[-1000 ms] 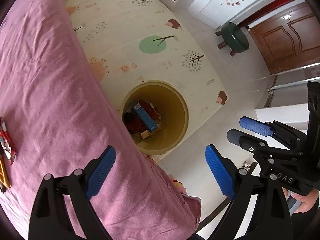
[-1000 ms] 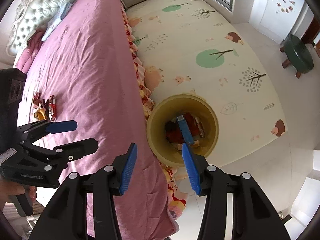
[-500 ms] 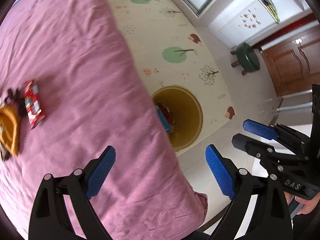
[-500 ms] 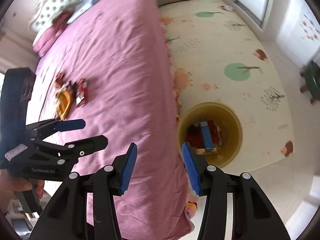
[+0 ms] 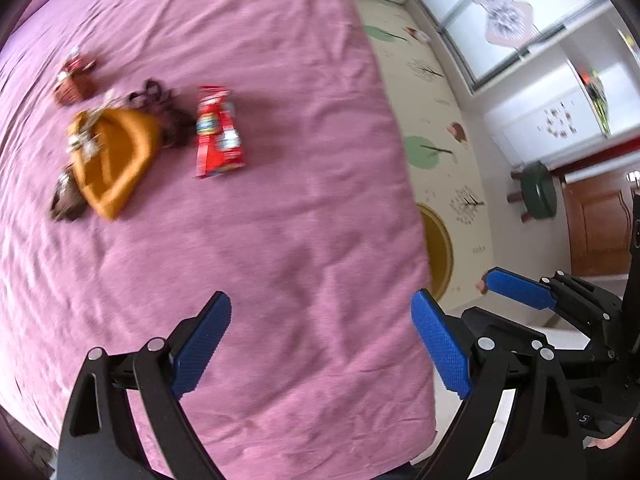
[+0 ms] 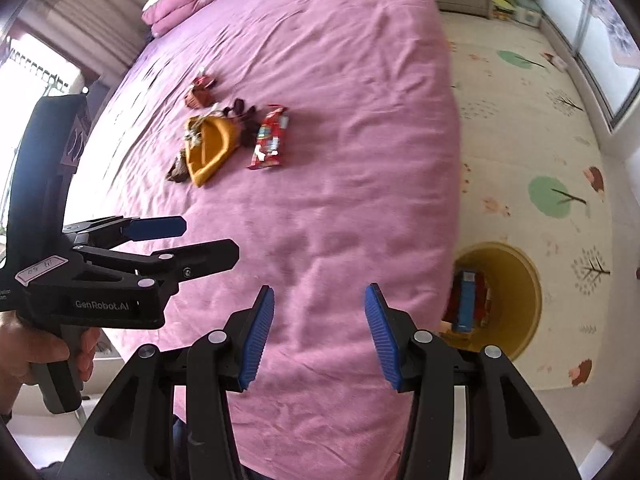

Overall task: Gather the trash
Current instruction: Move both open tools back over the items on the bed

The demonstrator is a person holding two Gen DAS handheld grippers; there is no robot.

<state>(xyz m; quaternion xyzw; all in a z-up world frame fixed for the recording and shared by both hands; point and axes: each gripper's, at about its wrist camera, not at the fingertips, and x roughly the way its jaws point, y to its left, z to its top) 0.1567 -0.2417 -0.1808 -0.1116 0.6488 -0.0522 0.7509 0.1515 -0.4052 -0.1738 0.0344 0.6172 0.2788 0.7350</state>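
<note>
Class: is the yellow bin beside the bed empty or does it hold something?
Not empty: the yellow bin holds a blue box and red wrappers.

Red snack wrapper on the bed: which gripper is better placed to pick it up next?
Probably the left. Both the left gripper and the right gripper are open and empty, but the red wrapper lies nearer the left; the right sits closer to the yellow bin.

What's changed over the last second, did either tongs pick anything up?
No. Both tongs, the left tongs and the right tongs, swung away from the yellow bin and in over the pink bedspread, toward the red wrapper and orange wrapper. Both stay open and empty. The trash pile and bin have not moved.
</note>
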